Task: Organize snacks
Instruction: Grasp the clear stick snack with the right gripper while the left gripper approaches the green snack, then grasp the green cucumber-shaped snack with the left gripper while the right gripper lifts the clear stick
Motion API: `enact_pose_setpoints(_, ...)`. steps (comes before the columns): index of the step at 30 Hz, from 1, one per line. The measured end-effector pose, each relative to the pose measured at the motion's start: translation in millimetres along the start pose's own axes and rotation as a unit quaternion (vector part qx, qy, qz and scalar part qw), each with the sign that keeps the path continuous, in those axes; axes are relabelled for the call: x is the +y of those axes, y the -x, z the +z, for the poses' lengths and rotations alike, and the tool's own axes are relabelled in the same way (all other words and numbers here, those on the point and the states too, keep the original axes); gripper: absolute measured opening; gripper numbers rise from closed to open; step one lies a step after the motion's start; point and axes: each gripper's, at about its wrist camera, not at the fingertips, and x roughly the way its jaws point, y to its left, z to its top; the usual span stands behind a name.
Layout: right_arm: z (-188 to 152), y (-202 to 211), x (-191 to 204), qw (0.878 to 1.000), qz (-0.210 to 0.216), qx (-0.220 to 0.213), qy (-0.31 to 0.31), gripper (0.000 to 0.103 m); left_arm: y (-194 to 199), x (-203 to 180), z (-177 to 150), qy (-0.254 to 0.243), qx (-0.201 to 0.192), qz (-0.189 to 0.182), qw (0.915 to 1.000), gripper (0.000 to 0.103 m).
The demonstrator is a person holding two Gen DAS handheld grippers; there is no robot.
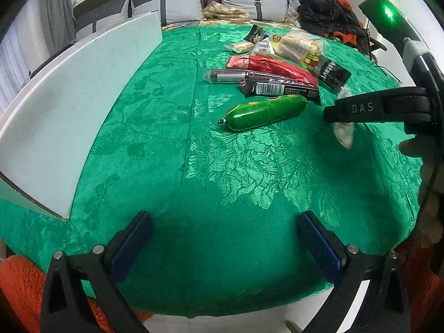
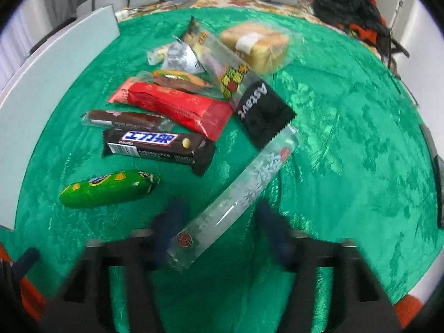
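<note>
Our right gripper [image 2: 219, 222] sits spread around the clear long packet [image 2: 236, 197], low centre of its view, not squeezing yet. Left gripper [image 1: 222, 238] is open, empty. Off-centre pinch and that slick wrapper could swing loose.

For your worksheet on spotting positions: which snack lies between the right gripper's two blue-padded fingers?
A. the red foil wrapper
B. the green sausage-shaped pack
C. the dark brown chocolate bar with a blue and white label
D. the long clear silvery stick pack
D: in the right wrist view the long clear silvery stick pack runs diagonally between the fingers of the right gripper, while the other snacks lie farther off on the green tablecloth.
</note>
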Motion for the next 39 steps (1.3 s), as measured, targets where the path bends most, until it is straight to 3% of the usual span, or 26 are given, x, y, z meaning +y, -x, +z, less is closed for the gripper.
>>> enact_pose_setpoints(8,-8.2,8.9,-25.1,1.0,0.009,0.006,0.012,0.019,-0.3,1.0,-0.1,-0.003,0.002,-0.002,1.0,0.103)
enact_pose_setpoints(12,-22.3,17.2,-55.8,1.0,0.009,-0.007,0.021,0.02,0.1,0.8,-1.1,-0.002,0.0,-0.001,1.0,0.103)
enact_pose_setpoints(17,-48.0,24.8,-89.7,0.997,0.028,-0.063,0.022,0.022,0.5,-0.4,-2.0,-0.004,-0.002,-0.003,1.0,0.103)
enact_pose_setpoints(22,-49.0,24.8,-108.2,0.995,0.053,-0.078,-0.039,0.026,-2.7,-2.2,17.7,-0.019,0.027,-0.034,0.9989,0.103)
enact_pose_setpoints(24,-48.0,23.0,-114.7,0.993,0.062,-0.083,-0.061,0.027,-0.7,-5.1,34.1,-0.036,0.019,-0.045,0.9981,0.103)
enact_pose_setpoints(32,-50.3,24.3,-123.3,0.99,0.084,-0.082,-0.084,0.027,-27.3,-38.5,102.2,-0.163,0.008,-0.016,0.9865,0.103)
enact_pose_setpoints(37,-53.1,25.6,-126.9,0.988,0.092,-0.08,-0.092,0.029,-50.3,-58.0,102.5,-0.211,0.046,-0.044,0.9755,0.101)
enact_pose_setpoints(39,-53.0,25.8,-127.0,0.988,0.095,-0.08,-0.093,0.031,-50.5,-61.1,97.0,-0.22,0.056,-0.054,0.9724,0.092)
